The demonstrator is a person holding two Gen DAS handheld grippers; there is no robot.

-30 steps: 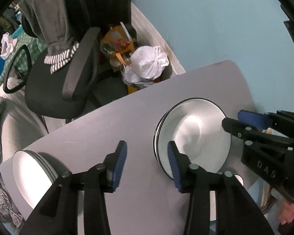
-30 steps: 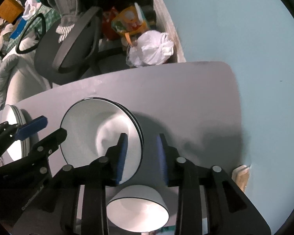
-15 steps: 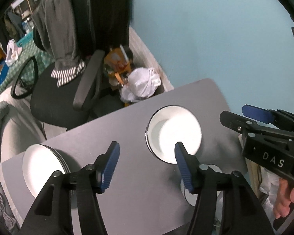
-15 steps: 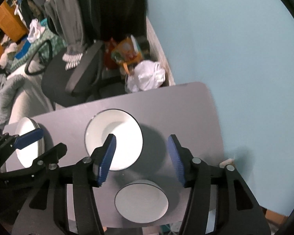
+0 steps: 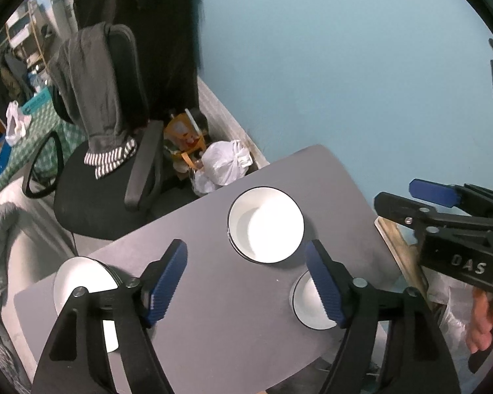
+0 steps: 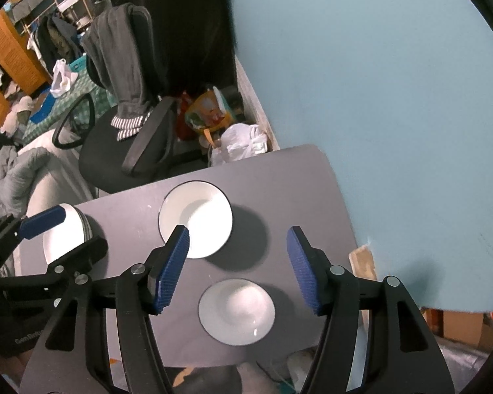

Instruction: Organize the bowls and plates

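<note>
A stack of white black-rimmed plates (image 5: 266, 225) sits mid-table on the grey table (image 5: 233, 321); it also shows in the right wrist view (image 6: 195, 218). A white bowl (image 6: 236, 310) stands nearer the front edge, partly hidden by a finger in the left wrist view (image 5: 307, 302). A second stack of plates (image 5: 82, 282) lies at the table's left end, also seen in the right wrist view (image 6: 64, 236). My left gripper (image 5: 246, 279) is open and empty, high above the table. My right gripper (image 6: 238, 267) is open and empty, high above the bowl.
A black office chair (image 5: 108, 177) with grey clothes stands beyond the table's far edge. White and orange bags (image 5: 223, 164) lie on the floor by the blue wall (image 5: 345, 65). A wooden board (image 6: 364, 262) sticks out at the table's right edge.
Both grippers have risen well above the table and their jaws have opened wider. The plates and bowl look smaller and stay in place.
</note>
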